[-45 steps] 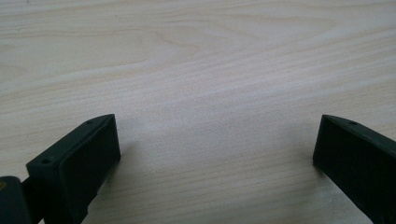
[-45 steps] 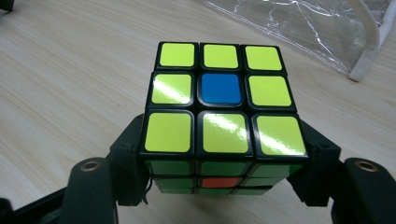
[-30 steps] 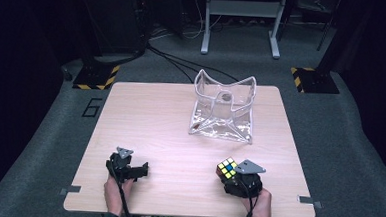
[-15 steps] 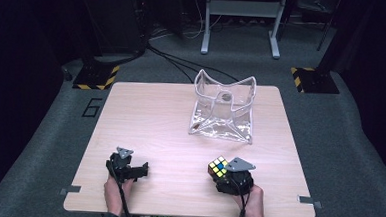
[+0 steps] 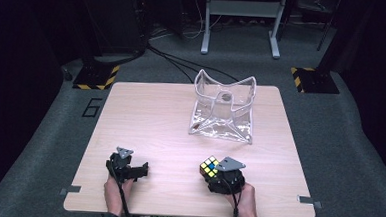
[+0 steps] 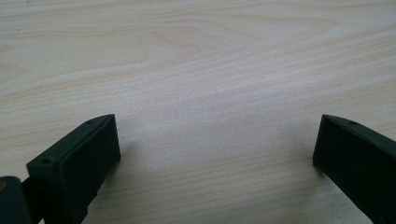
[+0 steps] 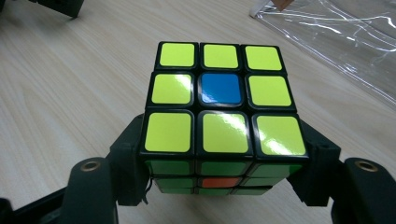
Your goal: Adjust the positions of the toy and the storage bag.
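The cube (image 7: 219,116) sits clamped between the jaws of the right gripper (image 7: 219,177), one jaw pressed to each side face, its yellow face with the blue centre turned up toward the camera. In the high view the cube (image 5: 209,166) shows at the front of that gripper (image 5: 217,174), near the table's near edge and well apart from the clear bag (image 5: 224,107) that stands open farther out on the table (image 5: 146,111). In the right gripper view a corner of the bag (image 7: 336,32) lies ahead of the jaws and off to their right.

The step in hand looks like the carry: the cube is gripped and appears just clear of the wood, though the pictures do not settle whether it is fully lifted. The likely next move is to take it forward and over the bag's open mouth, high enough to clear the floppy rim, then let it drop inside.

The left gripper (image 6: 215,154) has its jaws spread wide with nothing but bare table between them. In the high view it (image 5: 138,170) rests near the left front of the table, and could steady the bag.
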`<state>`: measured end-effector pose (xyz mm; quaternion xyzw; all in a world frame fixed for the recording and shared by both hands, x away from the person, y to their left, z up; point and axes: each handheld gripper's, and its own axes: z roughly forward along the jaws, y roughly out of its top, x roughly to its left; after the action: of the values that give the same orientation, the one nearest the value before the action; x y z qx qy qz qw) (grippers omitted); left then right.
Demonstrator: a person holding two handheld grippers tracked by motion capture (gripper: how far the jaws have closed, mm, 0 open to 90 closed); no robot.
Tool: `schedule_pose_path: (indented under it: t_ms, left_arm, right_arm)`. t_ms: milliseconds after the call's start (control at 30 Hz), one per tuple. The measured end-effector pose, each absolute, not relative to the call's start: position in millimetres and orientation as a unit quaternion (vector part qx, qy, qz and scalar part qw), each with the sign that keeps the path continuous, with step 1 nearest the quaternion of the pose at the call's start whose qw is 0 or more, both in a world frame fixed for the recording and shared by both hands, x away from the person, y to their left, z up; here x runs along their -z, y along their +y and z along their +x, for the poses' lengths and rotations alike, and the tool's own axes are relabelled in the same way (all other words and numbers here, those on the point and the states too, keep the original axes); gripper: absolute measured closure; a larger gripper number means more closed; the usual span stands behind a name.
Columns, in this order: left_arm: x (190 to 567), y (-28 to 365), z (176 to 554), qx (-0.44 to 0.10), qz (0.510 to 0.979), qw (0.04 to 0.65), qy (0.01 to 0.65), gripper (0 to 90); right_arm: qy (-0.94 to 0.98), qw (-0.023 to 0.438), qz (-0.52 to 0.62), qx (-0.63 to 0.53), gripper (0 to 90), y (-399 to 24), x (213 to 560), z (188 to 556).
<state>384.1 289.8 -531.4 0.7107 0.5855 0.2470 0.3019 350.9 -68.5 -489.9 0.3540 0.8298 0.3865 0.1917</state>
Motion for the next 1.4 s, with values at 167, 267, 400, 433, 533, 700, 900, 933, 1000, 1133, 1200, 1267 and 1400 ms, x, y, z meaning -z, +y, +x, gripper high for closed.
schedule_pose_path:
  t_ms: [167,267,400,433,533,700,900,933,1000,1133,1200,1267,1400]
  left_arm:
    - [531,290,384,-0.247,0.711,0.302,0.585,0.4]
    - [531,290,384,-0.247,0.711,0.302,0.585,0.4]
    - [531,290,384,-0.247,0.711,0.302,0.585,0.4]
    - [531,290,384,-0.247,0.711,0.302,0.585,0.4]
    - [531,290,384,-0.247,0.711,0.303,0.585,0.4]
    - [531,290,384,-0.247,0.711,0.302,0.585,0.4]
    - [531,290,384,-0.246,0.711,0.302,0.585,0.4]
    - [531,290,384,-0.247,0.711,0.302,0.585,0.4]
    - [531,290,384,-0.247,0.711,0.302,0.585,0.4]
    - [531,290,384,-0.247,0.711,0.302,0.585,0.4]
    - [531,290,384,-0.246,0.711,0.302,0.585,0.4]
    - [531,290,384,-0.246,0.711,0.302,0.585,0.4]
    - [531,290,384,-0.246,0.711,0.302,0.585,0.4]
  right_arm:
    - [0.833,0.185,0.345,-0.392,33.2,-59,489,351]
    - [0.836,0.185,0.339,-0.391,33.2,-55,490,353]
    - [0.841,0.181,0.334,-0.386,33.2,-49,493,355]
    - [0.841,0.18,0.333,-0.386,33.2,-47,494,356]
    - [0.843,0.175,0.329,-0.389,33.2,-44,494,358]
    - [0.843,0.168,0.329,-0.391,33.2,-37,496,363]
    - [0.851,0.16,0.323,-0.382,33.2,-28,503,366]
    - [0.852,0.159,0.321,-0.382,33.2,-28,503,366]
    - [0.851,0.157,0.323,-0.383,33.2,-26,503,366]
    - [0.853,0.151,0.321,-0.383,33.2,-20,506,369]
    - [0.855,0.151,0.317,-0.381,33.1,-18,509,370]
    - [0.855,0.148,0.317,-0.382,33.2,-16,511,370]
    - [0.856,0.143,0.314,-0.385,33.2,-14,511,371]
